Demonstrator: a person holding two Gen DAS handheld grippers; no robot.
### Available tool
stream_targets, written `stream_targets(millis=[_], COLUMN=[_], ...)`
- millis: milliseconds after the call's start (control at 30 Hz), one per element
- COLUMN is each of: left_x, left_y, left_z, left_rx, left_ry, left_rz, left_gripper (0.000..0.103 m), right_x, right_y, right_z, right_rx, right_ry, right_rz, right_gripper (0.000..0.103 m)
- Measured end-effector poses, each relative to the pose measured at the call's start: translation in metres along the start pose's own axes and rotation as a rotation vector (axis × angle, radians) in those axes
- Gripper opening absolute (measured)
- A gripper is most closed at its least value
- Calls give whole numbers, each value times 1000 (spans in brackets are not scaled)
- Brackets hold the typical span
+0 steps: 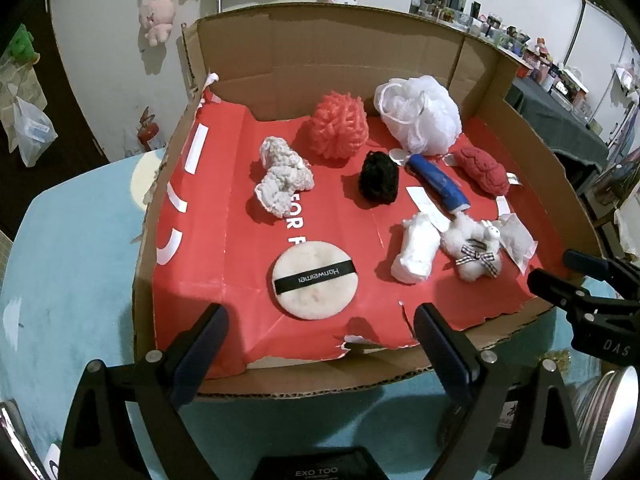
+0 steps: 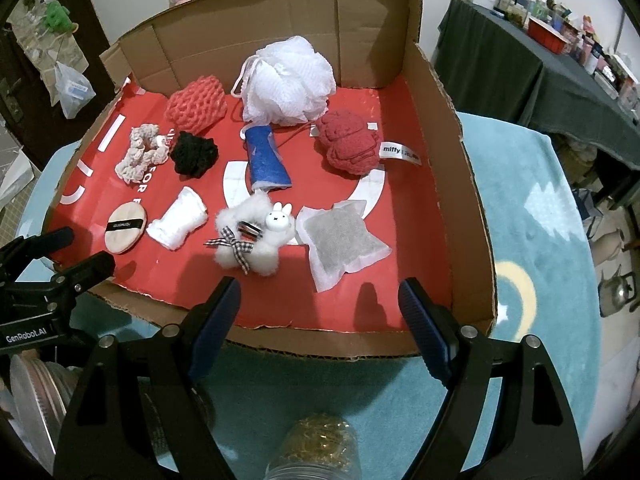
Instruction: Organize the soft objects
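A cardboard box (image 1: 340,40) (image 2: 444,128) with a red lining holds several soft items. Among them are a round powder puff (image 1: 314,285) (image 2: 123,229), a white fluffy bunny scrunchie (image 1: 476,246) (image 2: 256,236), a white bath pouf (image 1: 420,114) (image 2: 290,80) and a black scrunchie (image 1: 379,178) (image 2: 195,154). A grey sachet (image 2: 340,242) lies at the front right. My left gripper (image 1: 320,332) hangs open over the box's near edge, just before the puff. My right gripper (image 2: 320,300) is open too, near the front edge, with nothing between its fingers.
A coral knit ball (image 1: 340,126) (image 2: 196,106), a dark red knit piece (image 1: 482,170) (image 2: 348,142), a blue roll (image 1: 436,178) (image 2: 264,160), a beige scrunchie (image 1: 282,178) (image 2: 142,152) and a white roll (image 1: 416,250) (image 2: 180,220) also lie inside. The box rests on a teal cloth (image 2: 540,220). A jar (image 2: 316,452) stands below my right gripper.
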State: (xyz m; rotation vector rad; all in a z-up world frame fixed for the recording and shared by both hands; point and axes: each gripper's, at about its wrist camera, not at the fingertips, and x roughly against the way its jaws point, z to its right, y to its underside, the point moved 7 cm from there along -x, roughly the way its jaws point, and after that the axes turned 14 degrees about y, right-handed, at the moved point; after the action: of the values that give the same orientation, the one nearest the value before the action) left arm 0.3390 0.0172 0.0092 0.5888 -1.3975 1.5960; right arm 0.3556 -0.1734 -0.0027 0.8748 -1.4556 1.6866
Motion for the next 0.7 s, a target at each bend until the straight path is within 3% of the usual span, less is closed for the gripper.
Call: stream_targets(millis=[700], left_x=[1], left_y=[0], left_z=[-1], left_rx=[5], left_ry=[-1], left_rz=[11], left_gripper=[96], right_x=[1], right_y=[0], right_z=[1], right_rx=[3], right_ry=[9], right_rz=[9], right_gripper=[81])
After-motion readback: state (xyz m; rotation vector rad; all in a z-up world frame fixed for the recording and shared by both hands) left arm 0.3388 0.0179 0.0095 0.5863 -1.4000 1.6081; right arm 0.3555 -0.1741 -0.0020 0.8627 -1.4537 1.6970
